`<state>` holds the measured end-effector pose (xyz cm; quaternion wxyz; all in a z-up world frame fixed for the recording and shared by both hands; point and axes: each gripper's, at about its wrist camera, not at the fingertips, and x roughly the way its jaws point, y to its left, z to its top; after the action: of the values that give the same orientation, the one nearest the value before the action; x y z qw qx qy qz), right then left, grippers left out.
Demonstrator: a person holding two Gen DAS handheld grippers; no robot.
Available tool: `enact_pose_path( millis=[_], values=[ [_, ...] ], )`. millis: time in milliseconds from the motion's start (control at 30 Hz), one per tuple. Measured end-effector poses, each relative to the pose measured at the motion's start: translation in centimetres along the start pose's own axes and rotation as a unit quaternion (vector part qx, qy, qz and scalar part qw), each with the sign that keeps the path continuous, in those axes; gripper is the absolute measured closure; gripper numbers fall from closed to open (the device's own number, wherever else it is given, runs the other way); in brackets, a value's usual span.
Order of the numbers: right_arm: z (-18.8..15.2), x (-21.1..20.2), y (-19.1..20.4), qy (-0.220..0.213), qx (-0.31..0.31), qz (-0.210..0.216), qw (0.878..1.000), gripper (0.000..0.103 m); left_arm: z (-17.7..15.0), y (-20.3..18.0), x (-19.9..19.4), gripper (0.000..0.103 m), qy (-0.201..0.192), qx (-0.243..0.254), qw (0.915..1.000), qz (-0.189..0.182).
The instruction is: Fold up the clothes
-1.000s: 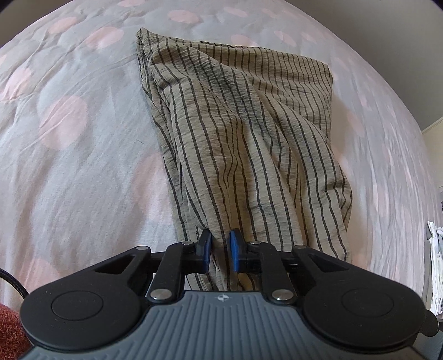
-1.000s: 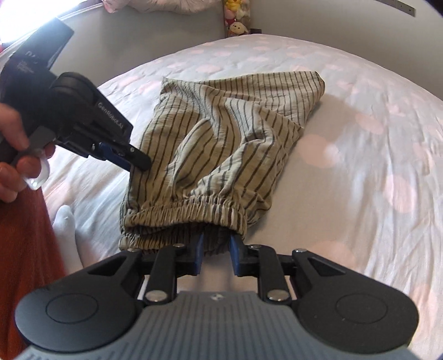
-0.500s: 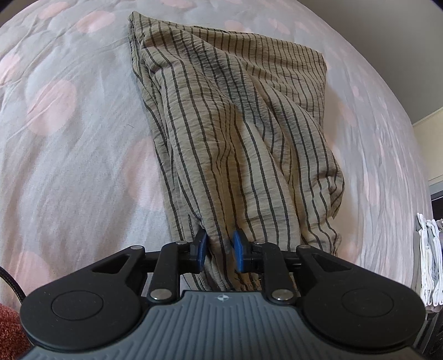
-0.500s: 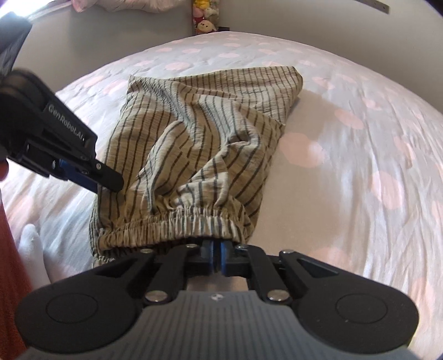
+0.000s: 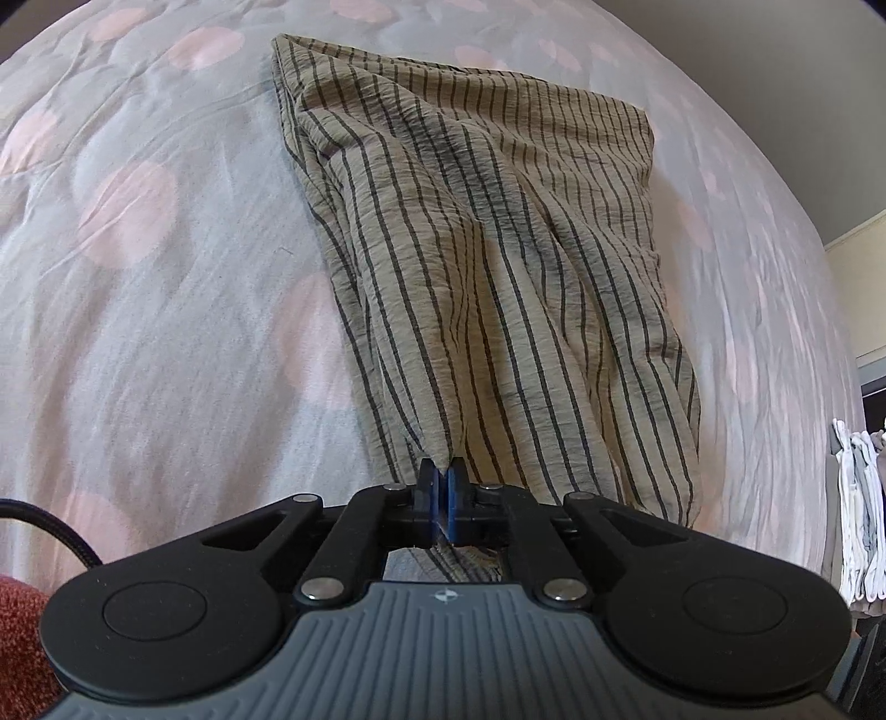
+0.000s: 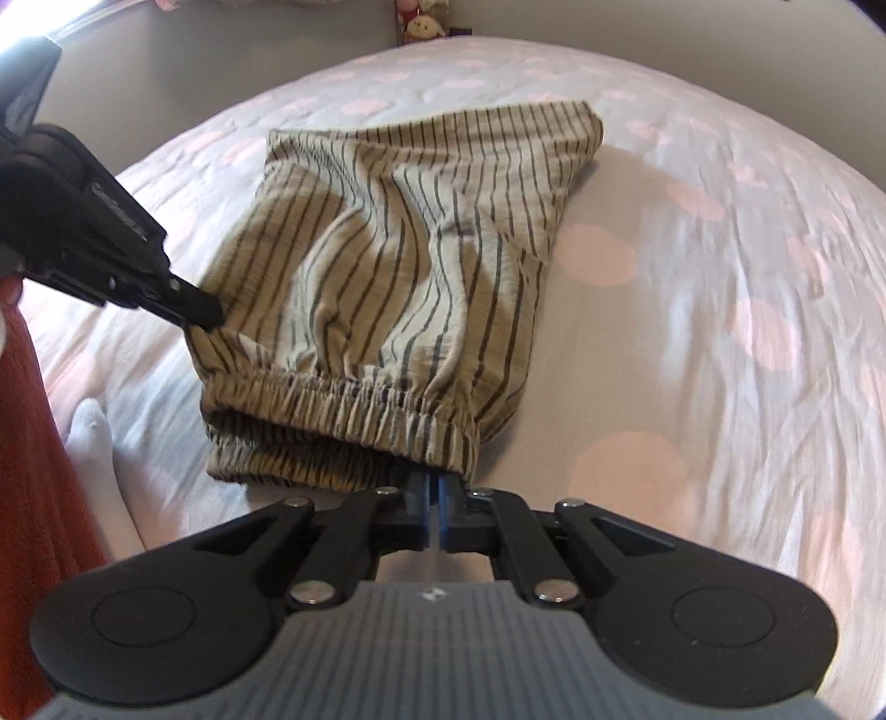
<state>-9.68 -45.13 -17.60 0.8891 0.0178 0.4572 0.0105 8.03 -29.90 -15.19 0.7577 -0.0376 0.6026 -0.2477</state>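
Observation:
Olive striped shorts (image 5: 487, 266) with an elastic waistband (image 6: 354, 404) lie folded on a bed. My left gripper (image 5: 442, 476) is shut on the fabric at the near left end of the waistband; in the right wrist view the same left gripper (image 6: 202, 315) pinches that corner. My right gripper (image 6: 434, 487) is shut on the waistband's right end, the band draped over its tips. The near end of the shorts is lifted off the bed between the two grippers.
A grey bedspread (image 6: 720, 332) with pink dots spreads all round. A person's orange sleeve (image 6: 33, 471) and a white sock (image 6: 91, 437) are at the left. White folded items (image 5: 858, 515) hang at the right. Stuffed toys (image 6: 421, 22) sit by the far wall.
Both grippers have gone from open to shut on the waistband ends. The near end of the shorts has risen off the bed.

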Motion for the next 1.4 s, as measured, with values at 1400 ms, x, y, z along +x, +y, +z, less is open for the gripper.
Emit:
enact_pose_path(
  millis=[1400],
  values=[
    [-1.5, -0.9, 6.8, -0.096, -0.199, -0.097, 0.97, 0.075, 1.2, -0.5, 1.5, 0.095, 0.008, 0.005, 0.9978, -0.066]
  ],
)
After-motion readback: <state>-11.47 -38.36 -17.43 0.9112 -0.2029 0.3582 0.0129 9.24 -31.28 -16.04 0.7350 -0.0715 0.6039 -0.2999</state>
